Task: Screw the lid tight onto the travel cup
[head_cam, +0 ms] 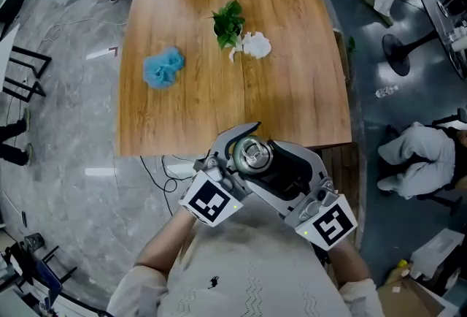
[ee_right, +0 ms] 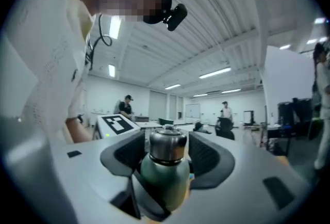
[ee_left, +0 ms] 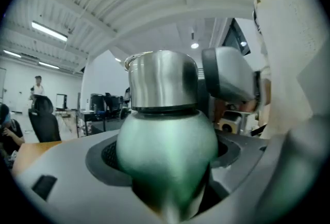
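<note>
Nearest: left hand-held gripper (ee_left: 167, 152) is clamping the travel cup (ee_right: 164, 181) body in midair; right hand-held gripper (ee_right: 166, 148) is pinching the lid (ee_left: 162, 81) (seated, tightness unreadable). Final twisting is likely remaining. The bench (head_cam: 292, 89) is sitting beyond, below.

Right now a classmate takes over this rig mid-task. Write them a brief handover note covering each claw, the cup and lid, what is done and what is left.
Left claw: shut on the green body of the travel cup.
Right claw: shut around the steel lid.
Where: the cup is held upright in the air close to the person's chest, by the near edge of the table.
Done: the lid sits level on the cup's mouth.
Left: the pictures cannot show whether it is tight. Probably hold the body firm, twist the lid until it stops, then set the cup down.
</note>
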`<state>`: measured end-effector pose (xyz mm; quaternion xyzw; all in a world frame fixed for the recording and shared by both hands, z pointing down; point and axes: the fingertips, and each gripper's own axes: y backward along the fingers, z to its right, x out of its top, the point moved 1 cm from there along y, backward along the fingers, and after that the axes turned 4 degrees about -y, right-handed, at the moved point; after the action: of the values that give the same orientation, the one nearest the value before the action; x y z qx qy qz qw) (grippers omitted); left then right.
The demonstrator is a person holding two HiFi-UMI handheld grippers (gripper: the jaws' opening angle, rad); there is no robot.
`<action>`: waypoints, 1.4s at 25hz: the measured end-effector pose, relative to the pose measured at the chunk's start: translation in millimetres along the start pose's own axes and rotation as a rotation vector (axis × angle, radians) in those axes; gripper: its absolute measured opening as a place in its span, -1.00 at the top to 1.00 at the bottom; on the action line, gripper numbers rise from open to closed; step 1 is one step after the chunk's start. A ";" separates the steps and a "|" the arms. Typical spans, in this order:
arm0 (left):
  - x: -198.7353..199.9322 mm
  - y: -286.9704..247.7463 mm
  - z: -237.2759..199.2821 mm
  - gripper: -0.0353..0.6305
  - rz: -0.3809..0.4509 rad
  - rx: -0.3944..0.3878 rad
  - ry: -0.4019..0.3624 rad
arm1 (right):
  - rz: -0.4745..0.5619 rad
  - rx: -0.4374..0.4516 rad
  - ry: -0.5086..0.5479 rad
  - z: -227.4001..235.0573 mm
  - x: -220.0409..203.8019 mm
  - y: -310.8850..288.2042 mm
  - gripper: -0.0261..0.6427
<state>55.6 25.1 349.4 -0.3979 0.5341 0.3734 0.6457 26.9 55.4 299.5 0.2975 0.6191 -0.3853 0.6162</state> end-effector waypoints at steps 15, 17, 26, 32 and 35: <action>-15.1 6.5 -7.7 -0.32 -0.087 0.094 -0.052 | 0.096 -0.057 -0.098 5.1 13.0 -15.9 0.19; -19.7 4.7 -9.7 -0.32 -0.088 0.126 0.006 | 0.079 -0.164 -0.078 7.3 9.5 -19.3 0.19; 1.7 21.9 54.0 -0.32 0.032 -0.445 -0.028 | -0.060 0.401 -0.008 -25.3 6.3 11.1 0.13; 4.4 19.0 48.7 -0.32 0.016 -0.367 -0.020 | -0.005 0.331 0.064 -25.0 16.0 6.7 0.17; -3.5 9.2 22.2 -0.32 -0.022 -0.146 -0.012 | 0.050 0.107 0.031 -8.4 15.9 -2.9 0.18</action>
<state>55.5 48.9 354.3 -0.4474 0.4972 0.4068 0.6222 19.0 59.3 283.5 0.3512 0.5996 -0.3977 0.5991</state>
